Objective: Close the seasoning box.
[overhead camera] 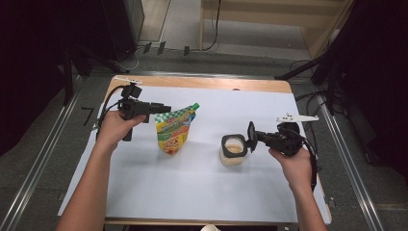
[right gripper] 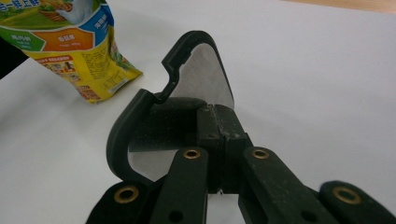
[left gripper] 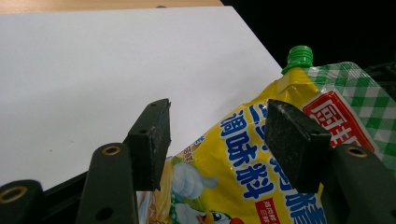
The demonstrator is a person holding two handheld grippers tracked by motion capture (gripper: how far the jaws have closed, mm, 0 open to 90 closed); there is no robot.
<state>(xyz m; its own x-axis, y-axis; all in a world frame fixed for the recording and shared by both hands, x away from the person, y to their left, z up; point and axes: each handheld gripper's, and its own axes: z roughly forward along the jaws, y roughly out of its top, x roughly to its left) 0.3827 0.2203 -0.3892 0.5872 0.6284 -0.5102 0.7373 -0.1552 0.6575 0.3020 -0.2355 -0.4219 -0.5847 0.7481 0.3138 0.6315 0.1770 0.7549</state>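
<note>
The black lid [right gripper: 182, 107] is held clamped in the right gripper [overhead camera: 252, 136] just beside the open jar [overhead camera: 233, 150], while the yellow pouch [overhead camera: 174, 131] is straddled by the left gripper's [overhead camera: 165, 109] parted jaws.

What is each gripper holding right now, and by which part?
Right gripper: shut on the jar's black lid, at its rim. Left gripper: open around the seasoning pouch, holding nothing.

My arms bare, no sleeves. Left claw [overhead camera: 166, 109]: matte black body, pistol-style grip, black cable looping behind, pale three-cornered plate on top. Its fingers [left gripper: 150, 140] blocky, flat dark pads, brass-ringed screw holes along links. Right claw [overhead camera: 251, 137]: same black build, brass-ringed holes, white plate above, black cable trailing past my wrist.
</note>
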